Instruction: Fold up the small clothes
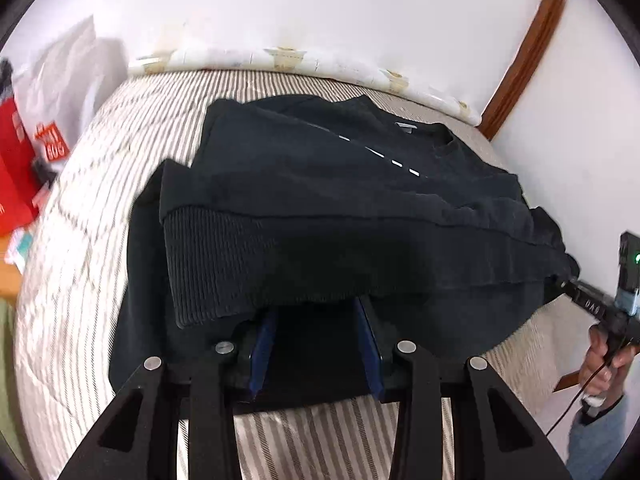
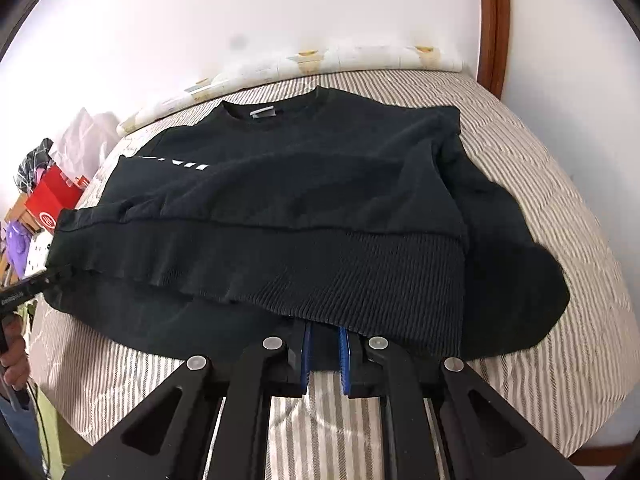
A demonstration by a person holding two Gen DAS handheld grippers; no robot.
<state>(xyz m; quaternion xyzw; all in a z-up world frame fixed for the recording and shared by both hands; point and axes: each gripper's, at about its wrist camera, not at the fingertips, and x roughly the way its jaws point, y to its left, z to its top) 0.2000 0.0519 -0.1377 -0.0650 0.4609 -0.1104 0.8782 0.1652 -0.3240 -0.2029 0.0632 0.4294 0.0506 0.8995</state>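
Black sweatshirt flat on the striped bed, ribbed hem pinched in both grippers, right nearly closed, left wider on thicker folds; carry level toward twelve o'clock, matching hem to collar.

- My bed carries everything: a mattress under a beige-and-white striped cover, quilted, its far edge against the white wall.
- A black sweatshirt lies directly on it, collar toward the wall, ribbed hem toward me.
- The hem is lifted and doubled back over the body; the layer beneath lies flat on the stripes.
- One sleeve spreads on the cover at the right.
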